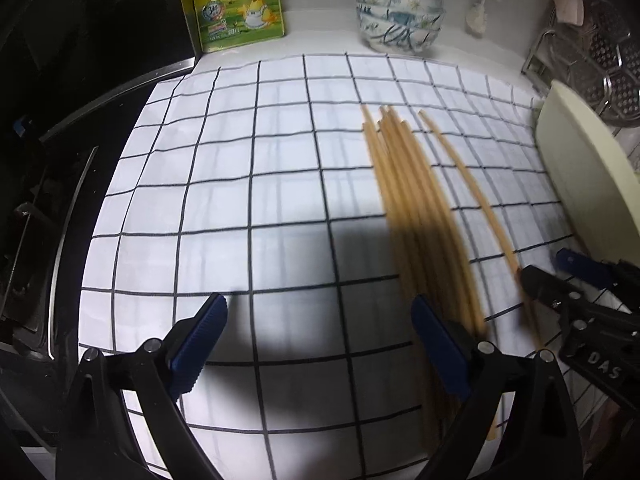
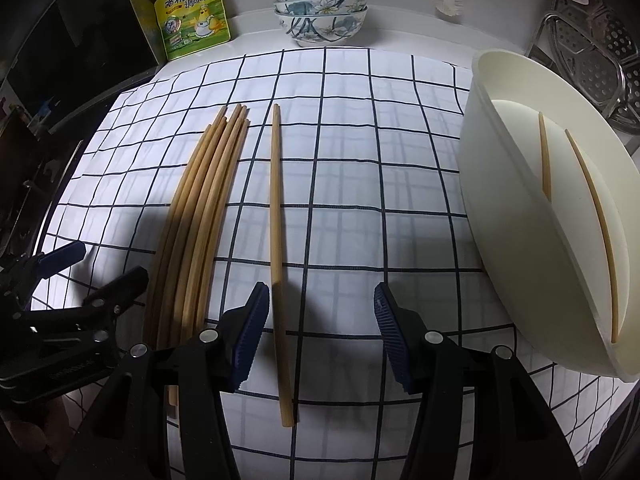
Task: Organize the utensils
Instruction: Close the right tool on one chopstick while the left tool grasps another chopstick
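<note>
A bundle of several wooden chopsticks (image 2: 200,216) lies on a white checked cloth (image 2: 360,128); it also shows in the left wrist view (image 1: 408,200). One single chopstick (image 2: 277,240) lies apart to their right, and also shows in the left wrist view (image 1: 472,188). A cream oval holder (image 2: 520,216) stands at the right with two chopsticks (image 2: 592,232) inside. My right gripper (image 2: 318,332) is open, low over the single chopstick's near end, which lies between the pads. My left gripper (image 1: 320,340) is open and empty, left of the bundle.
A yellow seasoning pouch (image 2: 192,12) and stacked patterned bowls (image 2: 320,8) stand at the back. A metal steamer rack (image 2: 592,52) is behind the holder. A dark stove (image 1: 48,160) borders the cloth's left side. A white brush (image 2: 450,0) hangs on the wall.
</note>
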Motion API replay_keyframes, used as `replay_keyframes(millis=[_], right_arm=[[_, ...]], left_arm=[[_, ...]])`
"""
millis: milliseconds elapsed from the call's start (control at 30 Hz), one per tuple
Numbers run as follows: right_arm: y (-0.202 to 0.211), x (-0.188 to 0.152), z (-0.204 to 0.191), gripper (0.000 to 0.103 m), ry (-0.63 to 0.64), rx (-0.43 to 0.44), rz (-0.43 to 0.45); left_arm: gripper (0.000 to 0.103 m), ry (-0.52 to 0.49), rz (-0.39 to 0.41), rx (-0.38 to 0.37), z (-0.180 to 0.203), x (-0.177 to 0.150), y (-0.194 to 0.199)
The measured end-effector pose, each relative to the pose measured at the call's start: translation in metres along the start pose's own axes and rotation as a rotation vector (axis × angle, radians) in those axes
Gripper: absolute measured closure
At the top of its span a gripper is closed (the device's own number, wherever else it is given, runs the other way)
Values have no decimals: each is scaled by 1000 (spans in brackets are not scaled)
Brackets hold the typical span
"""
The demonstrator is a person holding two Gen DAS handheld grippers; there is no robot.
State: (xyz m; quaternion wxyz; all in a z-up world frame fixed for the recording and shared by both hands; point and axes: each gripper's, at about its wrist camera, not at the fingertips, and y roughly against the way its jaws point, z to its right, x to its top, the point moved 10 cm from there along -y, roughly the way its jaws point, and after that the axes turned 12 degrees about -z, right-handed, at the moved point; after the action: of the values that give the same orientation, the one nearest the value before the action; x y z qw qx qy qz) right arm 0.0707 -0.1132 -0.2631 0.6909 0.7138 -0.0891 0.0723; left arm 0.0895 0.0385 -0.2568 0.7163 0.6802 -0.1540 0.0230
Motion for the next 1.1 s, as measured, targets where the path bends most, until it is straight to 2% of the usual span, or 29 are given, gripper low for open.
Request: replay_keyframes(millis=[233, 333, 700, 867, 967, 1033, 1067, 1100], right_arm=[[2, -2, 0, 51, -13, 0, 4], [2, -3, 0, 51, -17, 1, 3], [-2, 6, -6, 51, 18, -18, 14], [-10, 14, -10, 51, 50, -44, 15], [-13, 14, -14, 54, 74, -58, 17], [-13, 14, -17, 69, 79, -32, 18], [-12, 14, -19, 82, 83, -23, 20], [-12, 14, -21, 96, 94, -25, 20]], left_arm=[[11, -18, -18, 13, 7, -2, -6], [6, -23, -41, 35, 5, -6, -13], [7, 25, -9, 49, -14, 6, -13], [23, 17, 11, 34, -8, 15, -11], [40, -11, 23, 24, 1, 14, -7], [61, -31, 26, 15, 7, 14, -5], [68, -39, 26, 10, 10, 14, -4], [80, -46, 24, 5, 12, 14, -3]])
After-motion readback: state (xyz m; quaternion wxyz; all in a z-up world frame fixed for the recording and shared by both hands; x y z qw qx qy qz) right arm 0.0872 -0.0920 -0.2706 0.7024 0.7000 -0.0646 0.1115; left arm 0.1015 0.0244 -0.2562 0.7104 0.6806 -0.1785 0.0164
